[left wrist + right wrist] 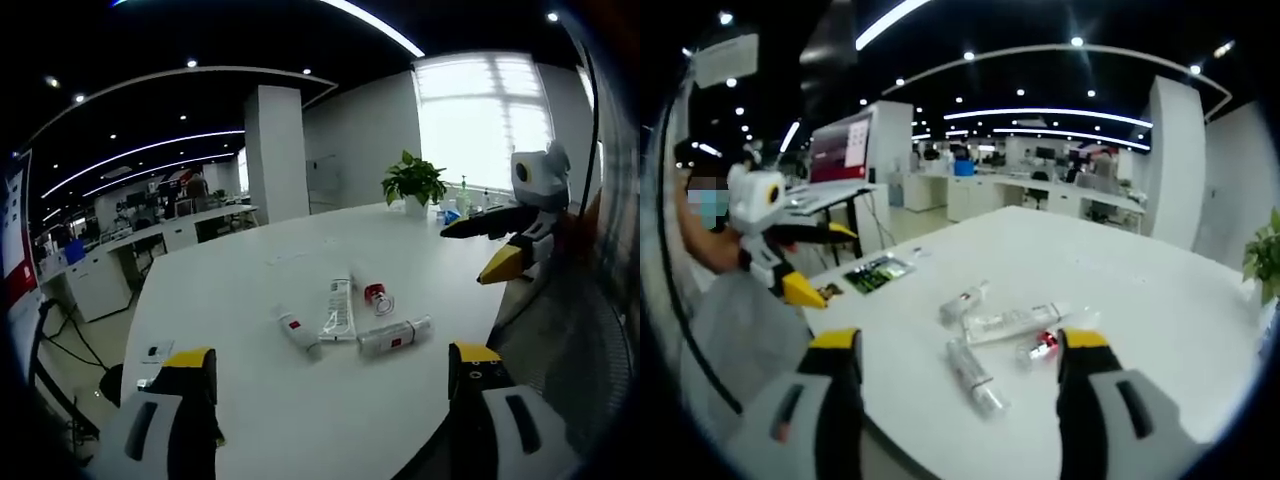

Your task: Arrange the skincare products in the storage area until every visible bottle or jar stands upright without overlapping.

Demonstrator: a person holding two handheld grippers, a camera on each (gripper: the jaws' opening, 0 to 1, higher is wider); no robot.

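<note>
Several skincare products lie flat in a loose cluster on the white table (pixel 250 290). They are a small white tube with a red label (pixel 297 331) (pixel 964 302), a long flat printed tube (pixel 340 308) (pixel 1015 320), a red-capped item (pixel 378 297) (pixel 1042 345) and a clear bottle (pixel 393 336) (pixel 975 376). My left gripper (pixel 330 372) hangs open above the near table edge, short of the cluster. My right gripper (pixel 958 342) is open too, with the clear bottle just beyond its jaws. Each gripper also appears in the other's view, the right gripper (pixel 510 245) and the left gripper (pixel 780 262), both held off the table.
A potted plant (pixel 413 180) and small bottles stand at the table's far end by the window. A small card (pixel 157 351) and a green-printed card (pixel 877 271) lie near the table edges. A person (pixel 710 225) stands behind the left gripper. Desks and a pillar (pixel 275 150) lie beyond.
</note>
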